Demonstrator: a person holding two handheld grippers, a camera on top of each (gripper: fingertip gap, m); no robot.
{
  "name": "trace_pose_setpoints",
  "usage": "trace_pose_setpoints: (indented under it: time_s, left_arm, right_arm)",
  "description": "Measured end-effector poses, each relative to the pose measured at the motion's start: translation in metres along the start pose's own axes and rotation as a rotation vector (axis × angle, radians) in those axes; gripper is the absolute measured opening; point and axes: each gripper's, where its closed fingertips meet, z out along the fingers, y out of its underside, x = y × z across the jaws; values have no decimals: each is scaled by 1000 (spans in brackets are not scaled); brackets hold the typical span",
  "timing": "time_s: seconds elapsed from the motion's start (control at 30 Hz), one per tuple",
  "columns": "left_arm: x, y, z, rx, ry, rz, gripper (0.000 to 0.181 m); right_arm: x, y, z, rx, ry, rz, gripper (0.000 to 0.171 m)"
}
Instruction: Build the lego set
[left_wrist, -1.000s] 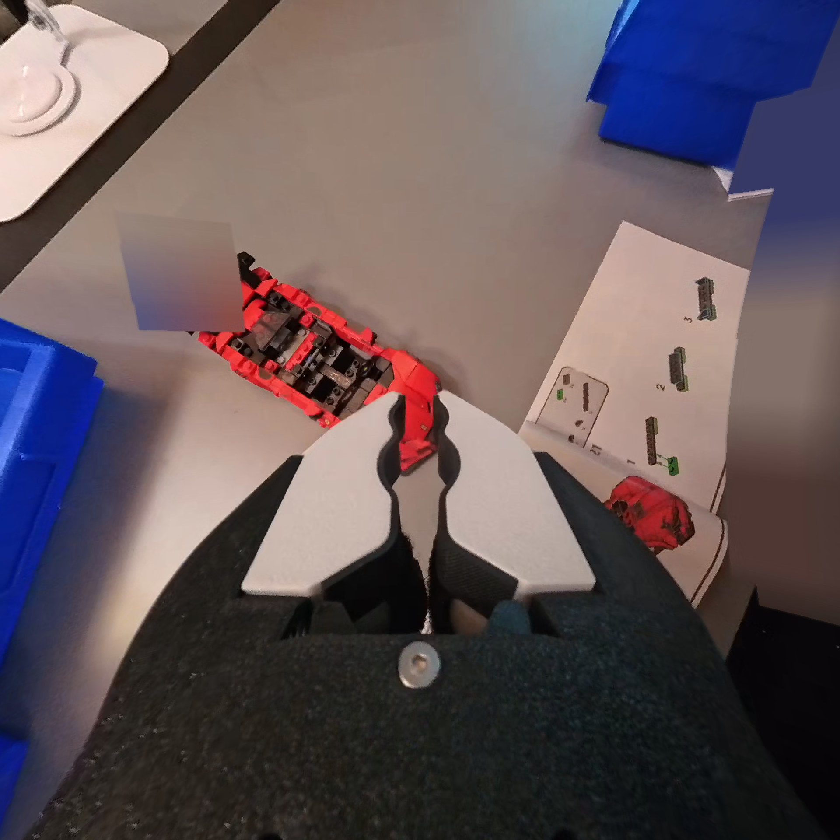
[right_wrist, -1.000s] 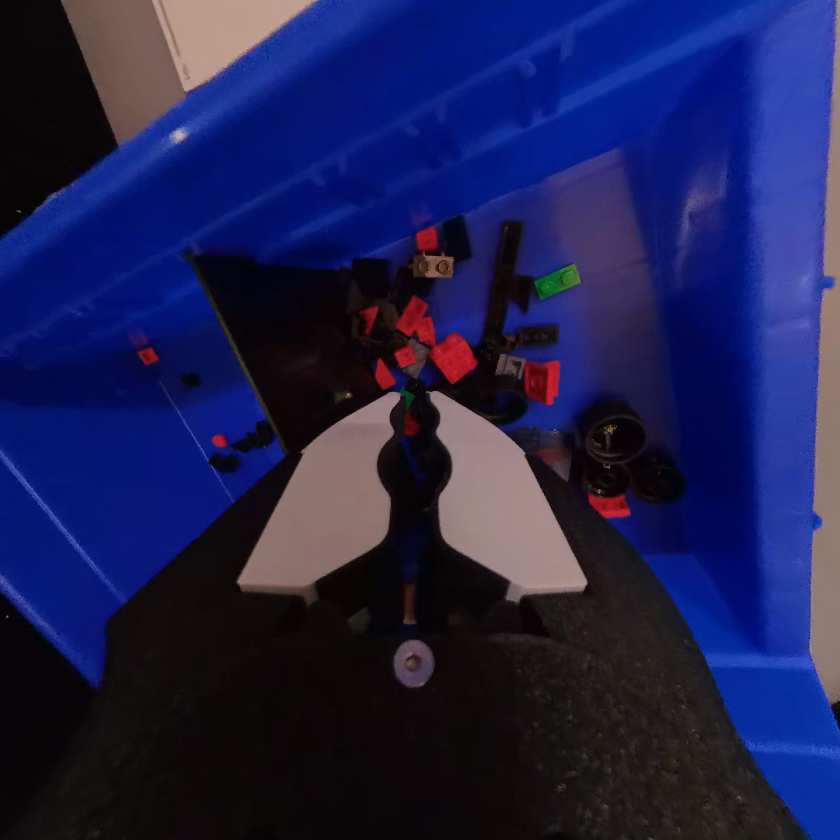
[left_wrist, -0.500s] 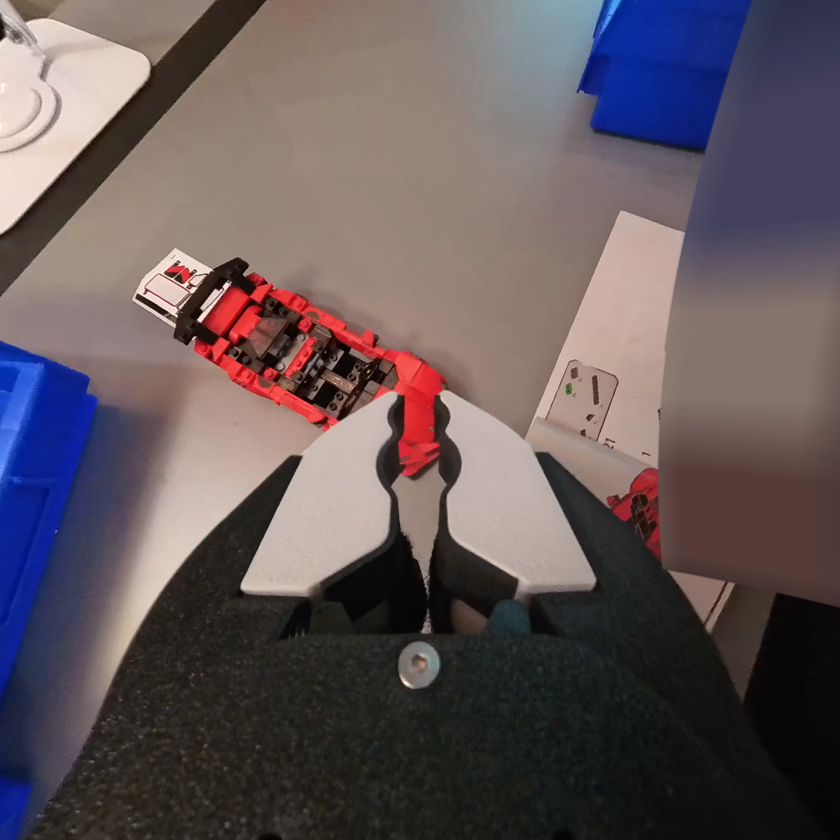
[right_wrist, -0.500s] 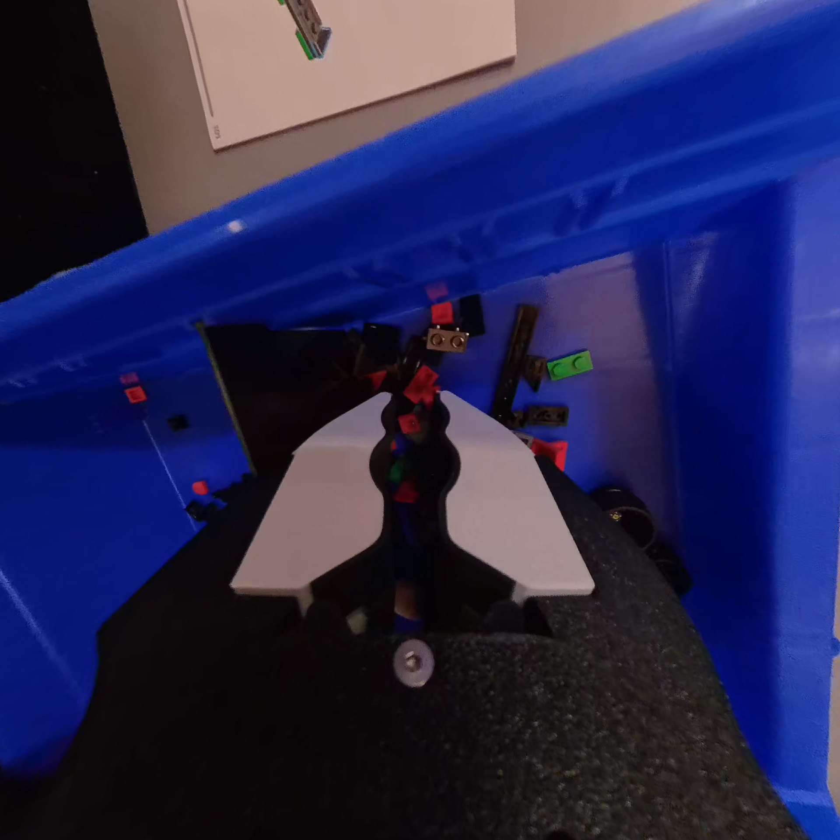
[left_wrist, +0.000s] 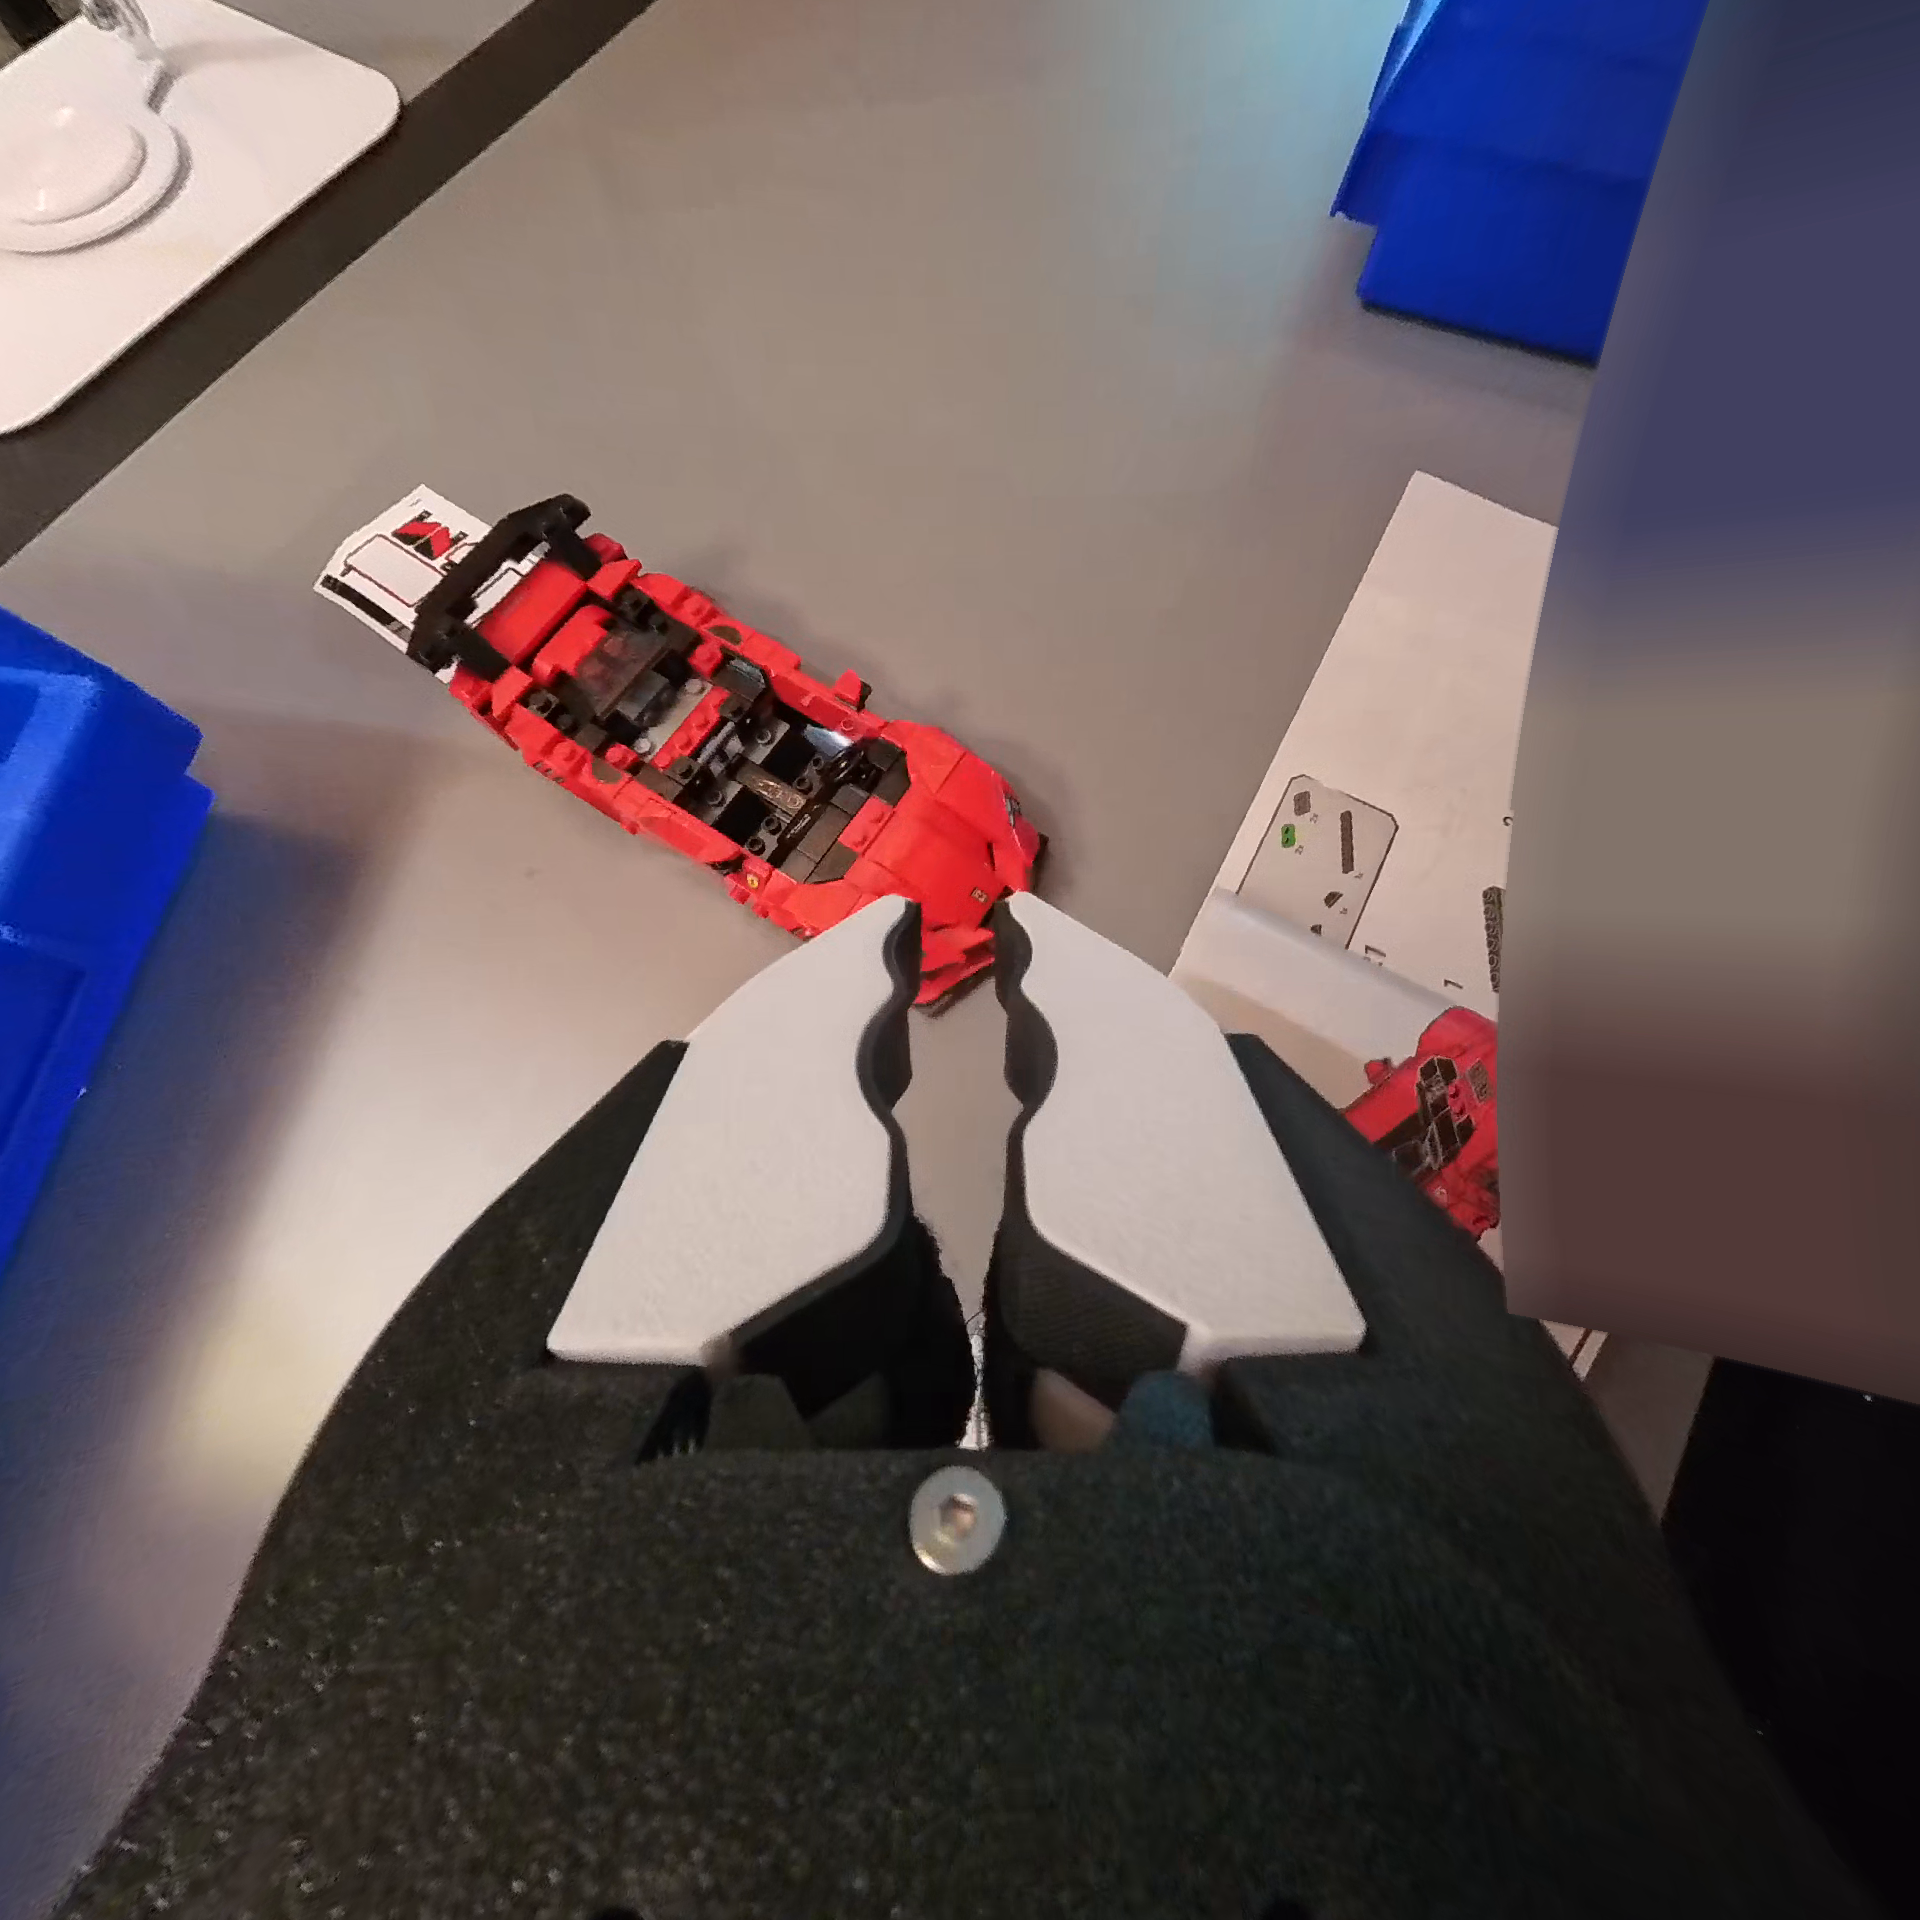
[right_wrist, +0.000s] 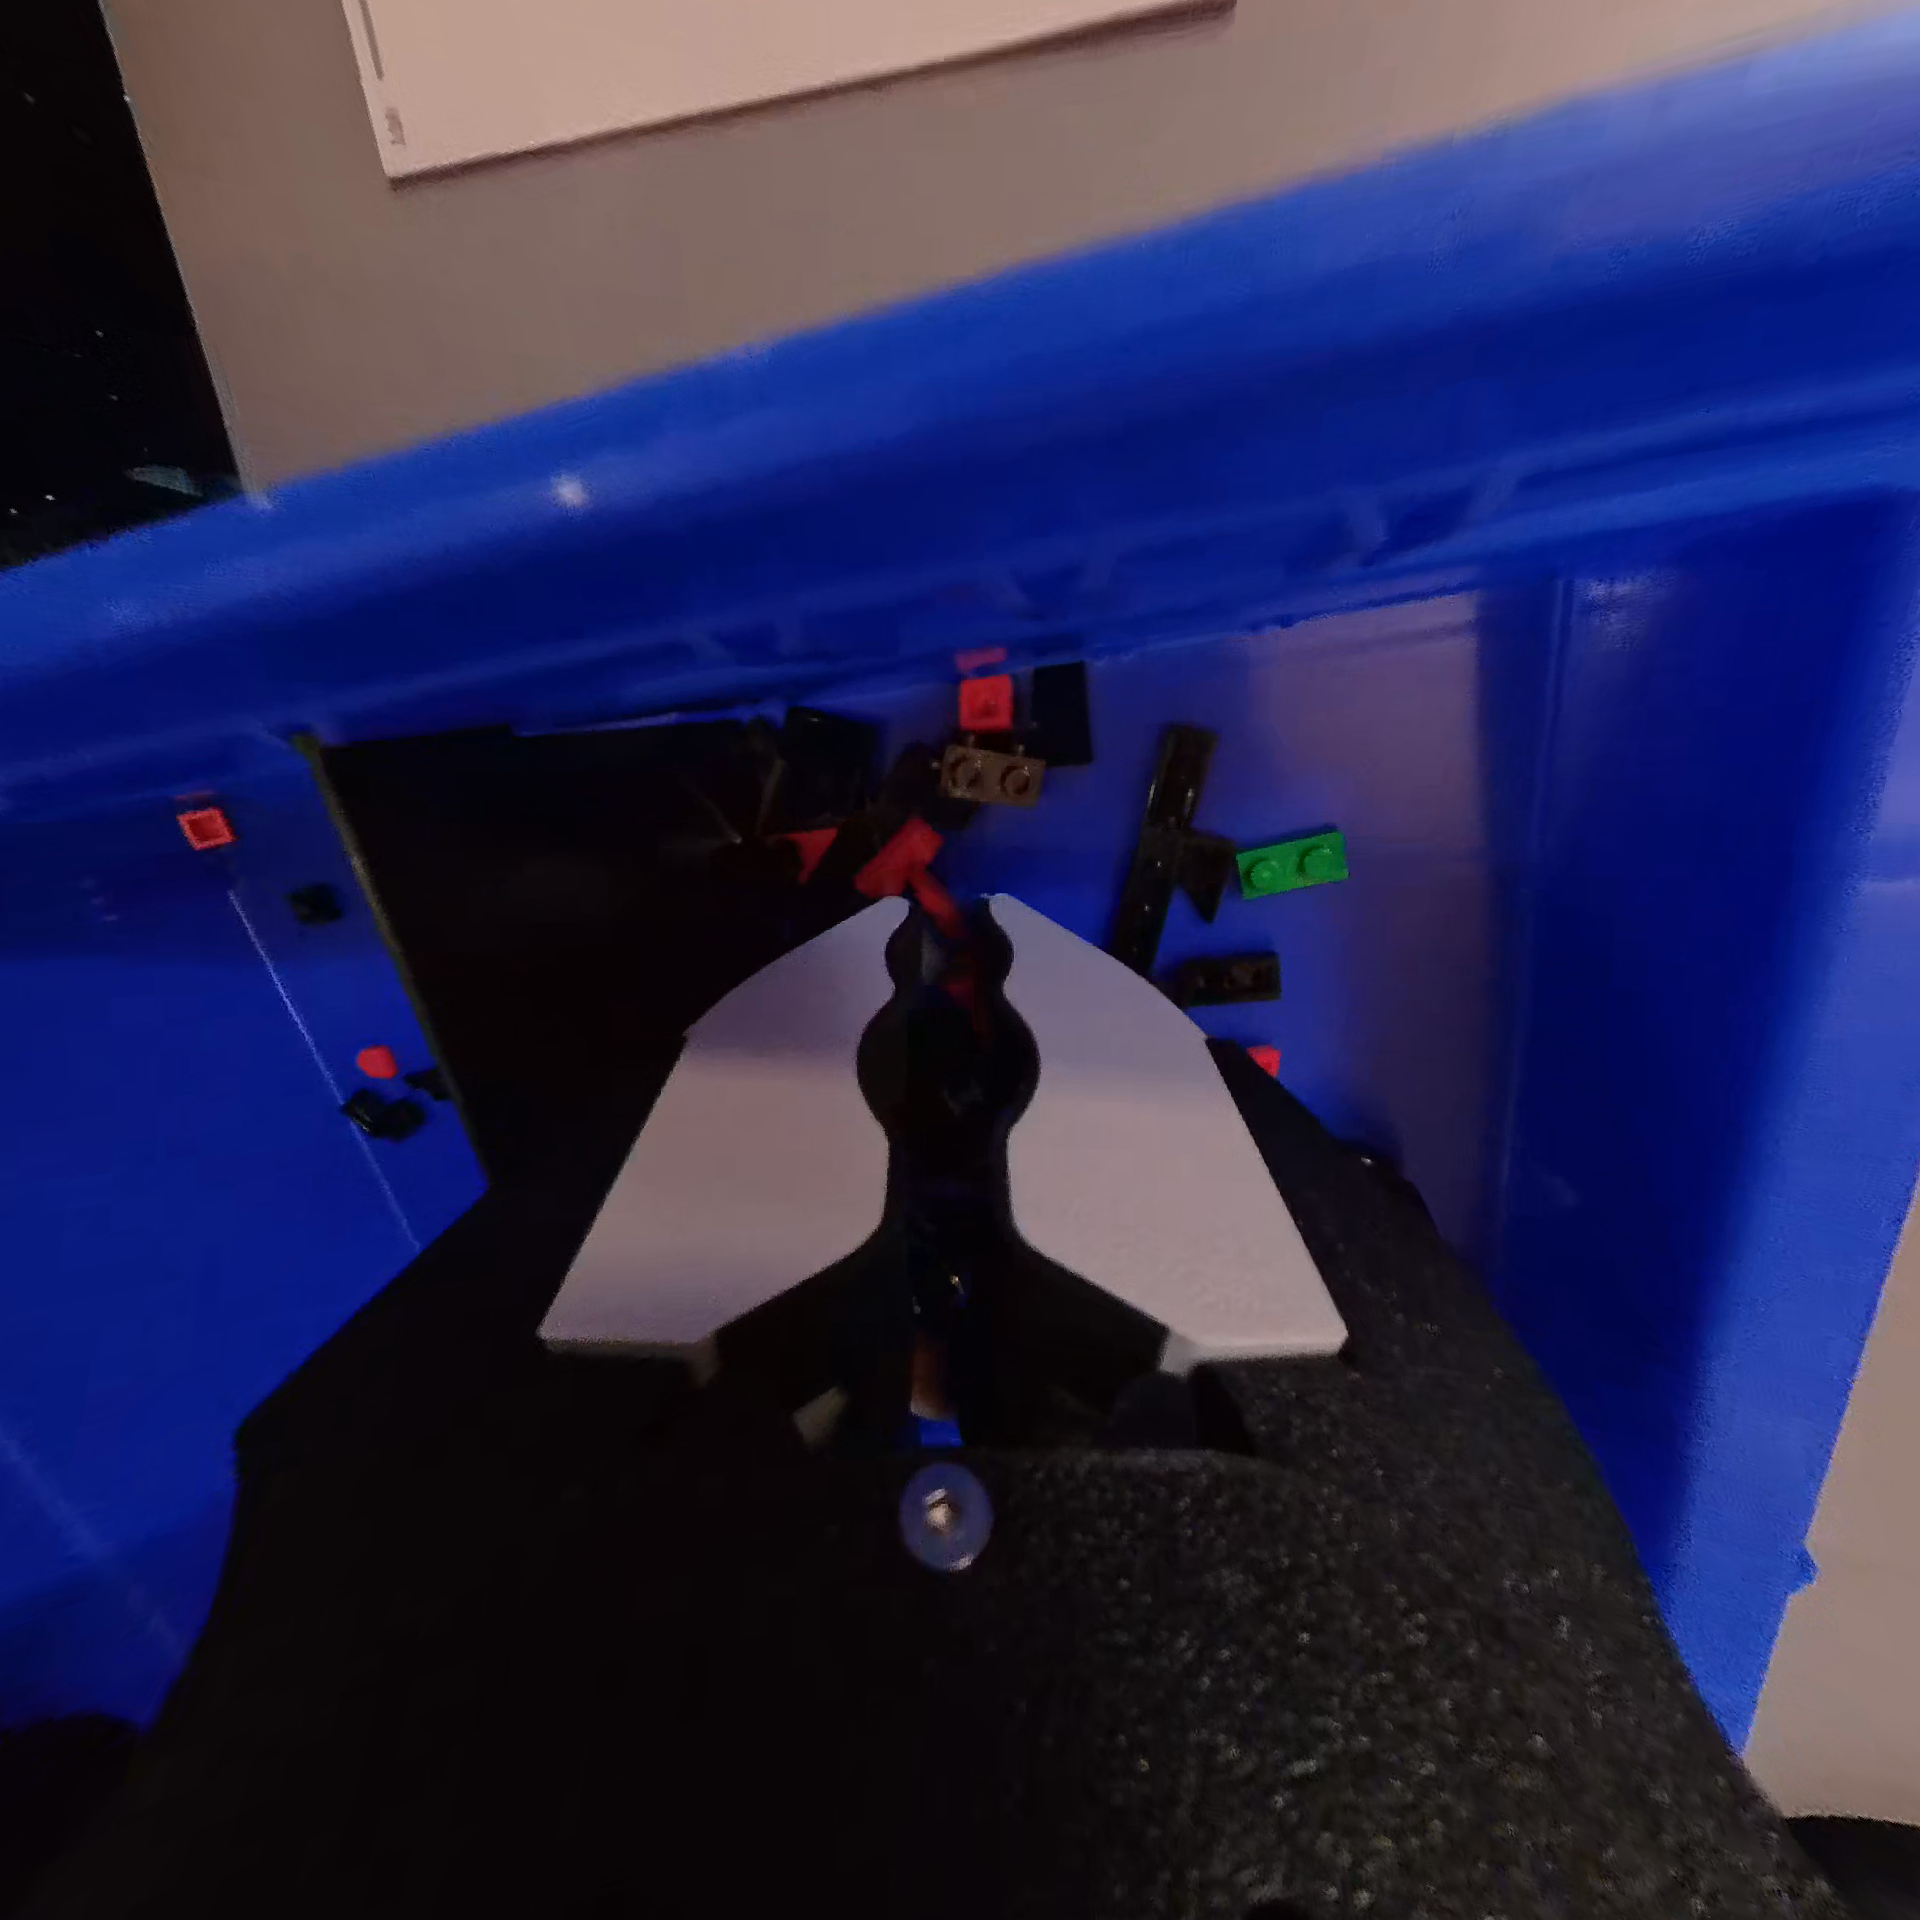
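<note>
Left gripper (left_wrist: 956, 920) clamps nose of red lego car (left_wrist: 727, 727) on table (left_wrist: 935, 364); right gripper (right_wrist: 948, 912) in blue bin (right_wrist: 1662, 935), closed on small red piece (right_wrist: 940, 909), green plate (right_wrist: 1291, 862) at 2 o'clock.

car nose (left_wrist: 961, 951) tucked behind gripper tips, booklet (left_wrist: 1382, 831) perhaps half blurred over

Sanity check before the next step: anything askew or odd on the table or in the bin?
One thing: the half-built red and black lego car lies partly on a small white sticker sheet, its black rear wing overlapping it. The loose bricks are all inside the blue plastic bin; none spilled that I can see.
</note>
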Motion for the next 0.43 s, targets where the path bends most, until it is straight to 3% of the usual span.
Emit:
trace_pose_setpoints:
  time_s: [0.23, 0.43]
  left_arm:
    - [2, 2, -2, 13, 6, 8, 13]
    - [0, -5, -16, 97, -8, -4, 13]
  right_arm:
    - [4, -5, -5, 29, 37, -27, 5]
    - [7, -29, -68, 382, 163, 87, 5]
